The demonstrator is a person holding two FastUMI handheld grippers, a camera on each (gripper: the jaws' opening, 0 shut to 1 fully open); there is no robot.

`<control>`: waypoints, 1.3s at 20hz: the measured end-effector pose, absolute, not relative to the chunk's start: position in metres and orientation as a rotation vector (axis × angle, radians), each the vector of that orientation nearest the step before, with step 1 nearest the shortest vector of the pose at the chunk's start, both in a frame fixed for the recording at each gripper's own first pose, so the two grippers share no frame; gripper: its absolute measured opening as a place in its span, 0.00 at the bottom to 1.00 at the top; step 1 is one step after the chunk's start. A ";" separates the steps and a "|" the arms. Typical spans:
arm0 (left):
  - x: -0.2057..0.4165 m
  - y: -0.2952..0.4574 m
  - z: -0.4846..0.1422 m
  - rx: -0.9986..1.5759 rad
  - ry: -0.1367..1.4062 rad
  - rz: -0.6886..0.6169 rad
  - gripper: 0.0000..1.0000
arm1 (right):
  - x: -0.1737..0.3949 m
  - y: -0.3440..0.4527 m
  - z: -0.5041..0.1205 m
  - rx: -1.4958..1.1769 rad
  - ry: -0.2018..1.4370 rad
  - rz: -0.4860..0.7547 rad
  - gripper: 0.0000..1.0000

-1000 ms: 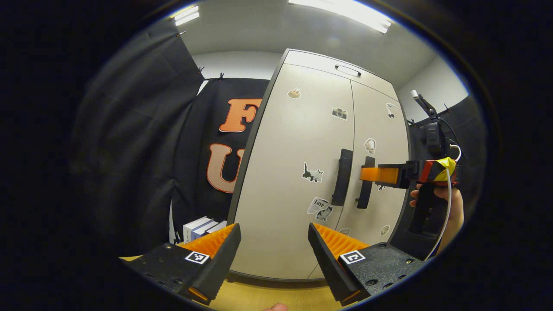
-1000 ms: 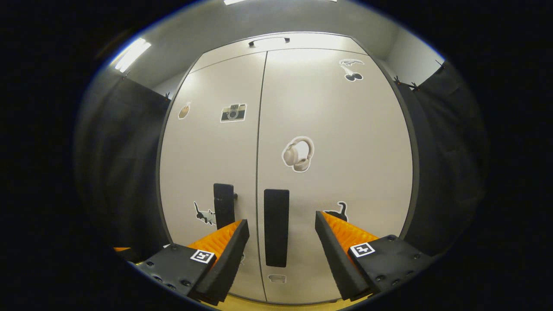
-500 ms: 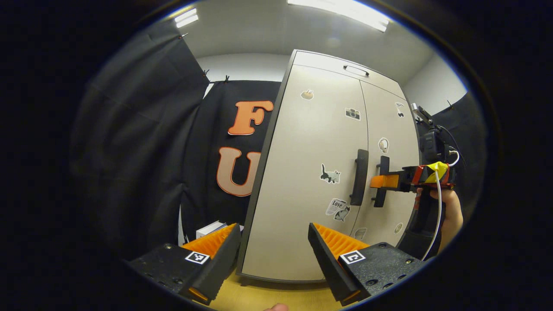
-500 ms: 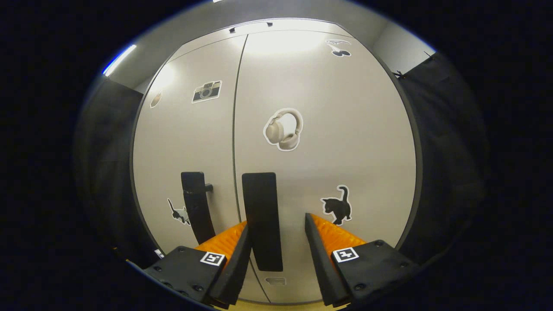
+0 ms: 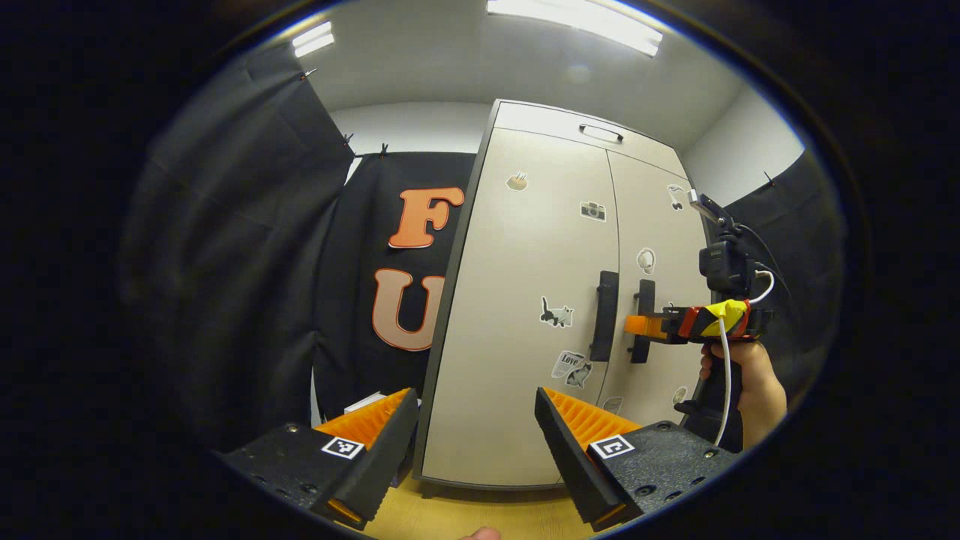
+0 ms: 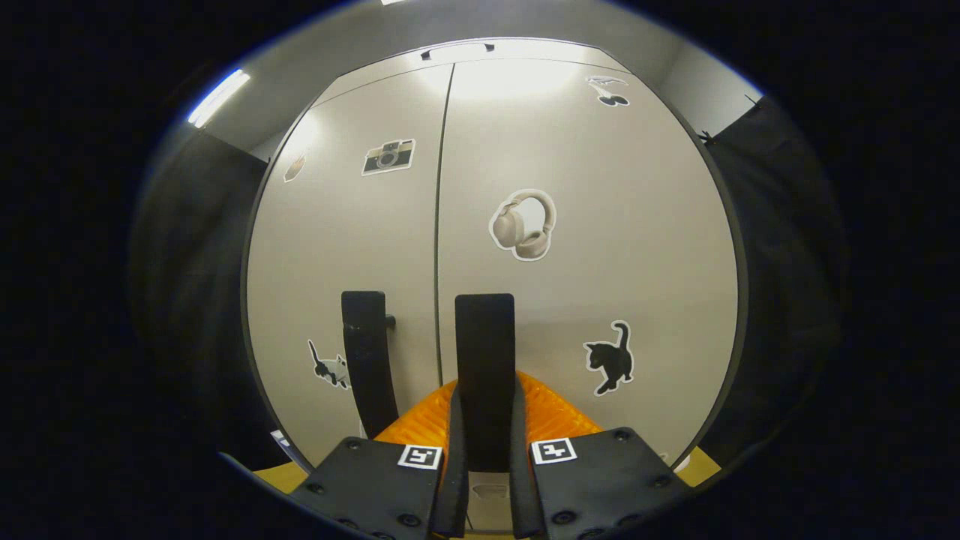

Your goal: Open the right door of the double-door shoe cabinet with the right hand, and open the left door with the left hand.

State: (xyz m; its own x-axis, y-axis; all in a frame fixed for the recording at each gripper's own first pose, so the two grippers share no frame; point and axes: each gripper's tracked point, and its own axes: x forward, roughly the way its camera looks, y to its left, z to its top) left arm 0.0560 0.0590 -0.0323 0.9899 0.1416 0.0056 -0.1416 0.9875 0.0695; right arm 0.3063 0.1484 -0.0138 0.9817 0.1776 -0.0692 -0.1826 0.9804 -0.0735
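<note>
Presently the right gripper (image 6: 484,457) is clamping the right door handle (image 6: 484,352), a flat, dark, upright bar with squared ends; both ribbed fingers (image 6: 433,427) are pressing against the bar's sides, with the lower part of the bar sitting between them; in the left gripper view the same right gripper (image 5: 637,325) is meeting the handle (image 5: 642,321) side-on, a hand (image 5: 739,375) wrapping its grip and a white cable (image 5: 724,390) hanging down past it; the shoe cabinet (image 5: 517,315) is standing upright on a pale wooden floor (image 5: 480,514), its body tall with a dark frame and smooth, matte, off-white panels; the right door (image 6: 622,247) and the left door (image 6: 337,240) are both lying flush, a thin straight seam running between them; the left door handle (image 6: 367,356), matching in shape, is standing just beside the seam, untouched; flat cut-out stickers are dotting the panels, among them a headphone sticker (image 6: 523,223), a black cat sticker (image 6: 609,358) and a camera sticker (image 6: 388,156); the left gripper (image 5: 476,442) is hanging well apart from the cabinet, its jaws spread wide and gripping nothing, the ridged faces of its wedge-shaped fingers (image 5: 367,420) showing; some box-like items (image 5: 367,401) are sitting low beside the cabinet, too hidden to identify
</note>
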 end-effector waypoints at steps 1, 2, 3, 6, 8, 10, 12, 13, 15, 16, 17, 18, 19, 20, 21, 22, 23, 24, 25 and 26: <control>0.053 0.057 -0.030 0.069 -0.005 0.144 0.94 | 0.305 0.149 -0.012 -0.070 0.064 0.190 0.29; 0.049 0.056 -0.029 0.067 -0.006 0.147 0.94 | 0.305 0.149 -0.011 -0.081 0.060 0.194 0.23; 0.045 0.054 -0.028 0.067 -0.004 0.150 0.94 | 0.302 0.149 -0.012 -0.098 0.063 0.200 0.23; 0.037 0.055 -0.030 0.071 0.012 0.174 0.94 | 0.282 0.145 -0.009 -0.093 0.095 0.262 0.23; 0.036 0.049 -0.032 0.082 0.026 0.171 0.94 | 0.260 0.137 -0.009 -0.067 0.116 0.317 0.23; 0.036 0.040 -0.033 0.085 0.033 0.158 0.94 | 0.250 0.134 -0.006 -0.061 0.121 0.355 0.23; 0.037 0.030 -0.034 0.079 0.034 0.145 0.94 | 0.238 0.128 -0.007 -0.067 0.124 0.385 0.23; 0.038 0.024 -0.036 0.078 0.037 0.141 0.94 | 0.228 0.123 -0.007 -0.066 0.126 0.401 0.23; 0.040 0.014 -0.039 0.075 0.045 0.132 0.94 | 0.210 0.111 -0.005 -0.055 0.138 0.439 0.23; 0.040 0.008 -0.040 0.071 0.046 0.124 0.94 | 0.202 0.105 -0.005 -0.042 0.146 0.457 0.24; 0.041 0.002 -0.042 0.068 0.047 0.116 0.94 | 0.195 0.099 -0.004 -0.032 0.152 0.472 0.24; 0.044 -0.004 -0.044 0.065 0.050 0.105 0.94 | 0.189 0.094 -0.003 -0.028 0.155 0.482 0.24; 0.045 -0.012 -0.047 0.062 0.057 0.092 0.94 | 0.184 0.089 -0.002 -0.032 0.156 0.489 0.24; 0.044 -0.019 -0.050 0.058 0.061 0.081 0.94 | 0.178 0.083 -0.001 -0.042 0.156 0.493 0.24; 0.045 -0.027 -0.052 0.051 0.060 0.069 0.92 | 0.175 0.080 0.001 -0.052 0.157 0.495 0.24; 0.045 -0.035 -0.054 0.043 0.059 0.058 0.94 | 0.174 0.077 0.001 -0.061 0.160 0.497 0.24; 0.046 -0.041 -0.055 0.035 0.060 0.050 0.94 | 0.172 0.073 0.002 -0.064 0.163 0.499 0.24; 0.047 -0.046 -0.057 0.029 0.058 0.043 0.94 | 0.170 0.070 0.003 -0.065 0.165 0.503 0.24; 0.048 -0.052 -0.058 0.023 0.057 0.036 0.94 | 0.169 0.067 0.003 -0.064 0.168 0.508 0.24; 0.048 -0.057 -0.061 0.017 0.060 0.029 0.97 | 0.167 0.064 0.005 -0.061 0.168 0.518 0.24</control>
State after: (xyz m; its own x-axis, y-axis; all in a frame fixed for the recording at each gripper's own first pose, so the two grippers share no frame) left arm 0.0485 -0.0570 -0.0609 0.9978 0.0293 -0.0597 -0.0282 0.9994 0.0182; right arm 0.1672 0.0642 0.0051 0.8555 0.4872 -0.1751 -0.4973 0.8674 -0.0161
